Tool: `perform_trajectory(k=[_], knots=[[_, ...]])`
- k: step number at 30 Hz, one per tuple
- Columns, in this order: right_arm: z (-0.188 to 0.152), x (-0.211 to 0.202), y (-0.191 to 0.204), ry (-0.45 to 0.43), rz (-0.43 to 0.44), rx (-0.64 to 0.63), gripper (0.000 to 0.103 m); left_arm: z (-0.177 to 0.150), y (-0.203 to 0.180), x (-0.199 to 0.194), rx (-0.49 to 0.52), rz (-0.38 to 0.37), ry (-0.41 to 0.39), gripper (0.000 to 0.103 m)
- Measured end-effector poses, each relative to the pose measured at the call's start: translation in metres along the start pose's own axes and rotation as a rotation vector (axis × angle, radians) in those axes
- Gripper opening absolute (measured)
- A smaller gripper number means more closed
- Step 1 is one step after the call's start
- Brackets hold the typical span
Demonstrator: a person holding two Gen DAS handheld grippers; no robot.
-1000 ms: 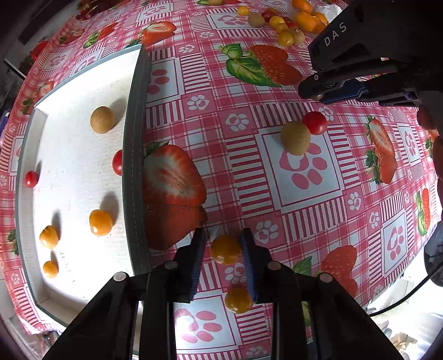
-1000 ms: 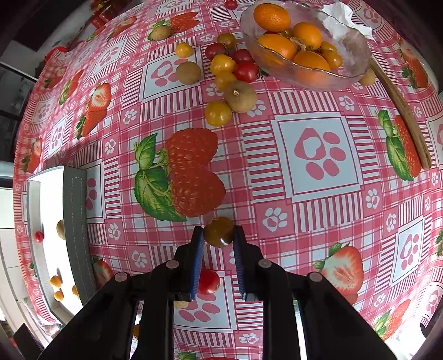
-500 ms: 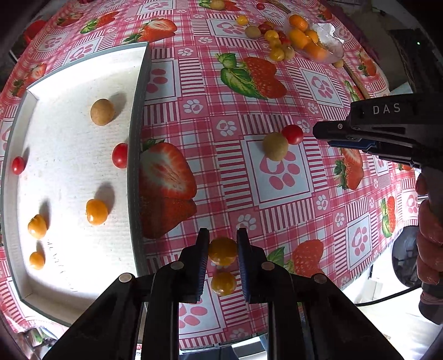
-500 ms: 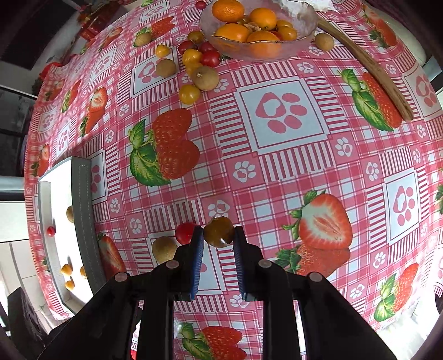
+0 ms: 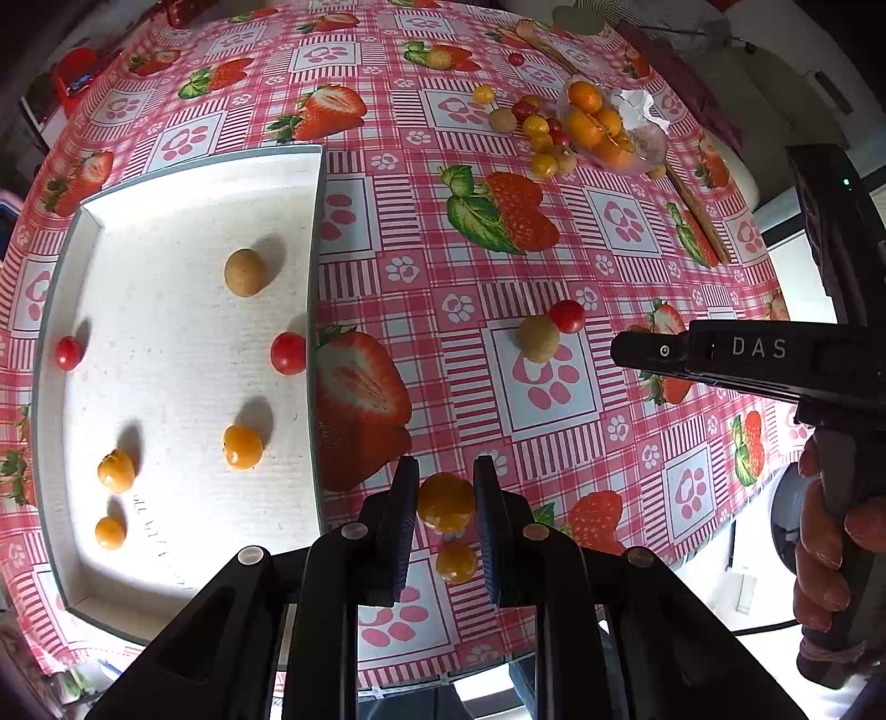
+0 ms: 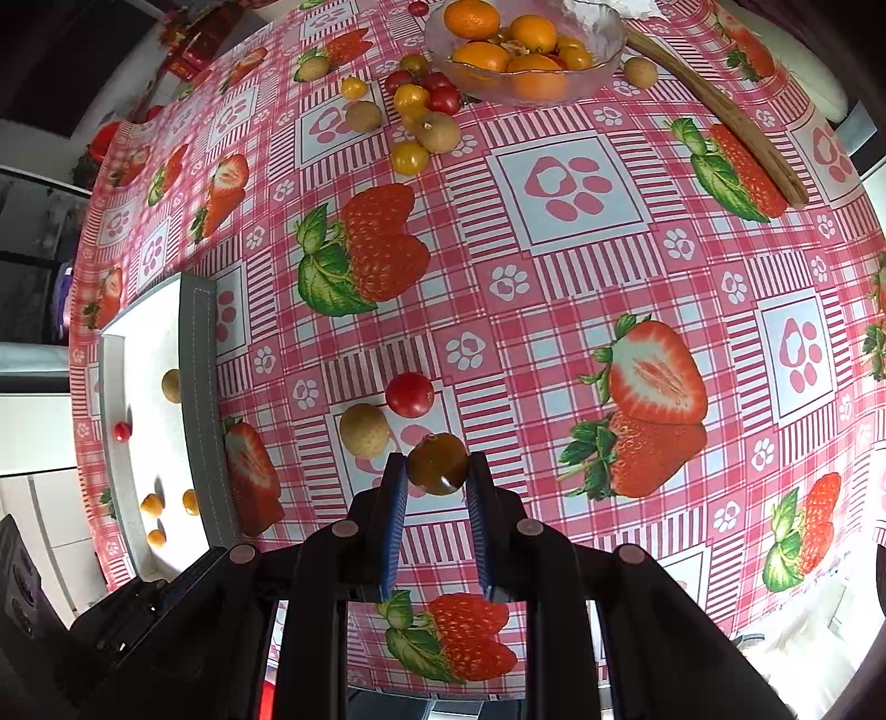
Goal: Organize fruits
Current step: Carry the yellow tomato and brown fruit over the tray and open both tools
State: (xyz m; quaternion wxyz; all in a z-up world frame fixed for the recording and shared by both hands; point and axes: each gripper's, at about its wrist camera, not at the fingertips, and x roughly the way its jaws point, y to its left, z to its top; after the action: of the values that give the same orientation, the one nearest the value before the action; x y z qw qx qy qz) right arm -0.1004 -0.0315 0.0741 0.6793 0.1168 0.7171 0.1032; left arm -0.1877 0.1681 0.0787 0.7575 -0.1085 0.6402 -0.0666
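Observation:
My left gripper (image 5: 444,501) is shut on a yellow-orange tomato (image 5: 446,500), held above the cloth just right of the white tray (image 5: 317,232). The tray holds several fruits: a tan longan (image 5: 244,272), two red tomatoes (image 5: 288,353) and three orange ones (image 5: 242,446). Another orange tomato (image 5: 456,563) lies on the cloth below the held one. My right gripper (image 6: 437,465) is shut on a dark brownish-green tomato (image 6: 437,463), above a loose longan (image 6: 364,430) and a red tomato (image 6: 410,394).
A glass bowl (image 6: 601,39) of oranges stands at the far side, with several small tomatoes and longans (image 6: 437,132) beside it and a wooden stick (image 6: 720,111) to its right. The strawberry-print cloth (image 6: 570,188) covers the table; its near edge lies close below both grippers.
Both grippers have risen and pulled back from the table with their fruits still held. The right gripper has drawn away from the bowl, toward the loose longan and red tomato.

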Motion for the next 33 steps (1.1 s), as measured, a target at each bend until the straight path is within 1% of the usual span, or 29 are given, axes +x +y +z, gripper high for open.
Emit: perform_trajectory(k=[4, 11, 16, 23, 28, 33], knots=[[-0.007, 0.001, 0.013, 0.01, 0.002, -0.016, 0.023, 0.004, 0.006, -0.005, -0.014, 0.004, -0.023, 0.022], [-0.011, 0.003, 0.047, 0.017, 0.01, -0.071, 0.023, 0.001, 0.037, -0.016, -0.063, 0.025, -0.056, 0.022], [-0.008, 0.005, 0.077, 0.018, 0.016, -0.123, 0.023, 0.0, 0.069, -0.023, -0.122, 0.059, -0.077, 0.022], [-0.003, 0.014, 0.125, 0.03, 0.024, -0.207, 0.023, 0.005, 0.124, -0.03, -0.219, 0.123, -0.115, 0.022], [-0.004, 0.025, 0.159, 0.054, 0.045, -0.25, 0.023, 0.006, 0.161, -0.026, -0.287, 0.165, -0.116, 0.022], [-0.006, 0.04, 0.187, 0.085, 0.053, -0.29, 0.023, 0.009, 0.182, -0.018, -0.308, 0.204, -0.109, 0.022]])
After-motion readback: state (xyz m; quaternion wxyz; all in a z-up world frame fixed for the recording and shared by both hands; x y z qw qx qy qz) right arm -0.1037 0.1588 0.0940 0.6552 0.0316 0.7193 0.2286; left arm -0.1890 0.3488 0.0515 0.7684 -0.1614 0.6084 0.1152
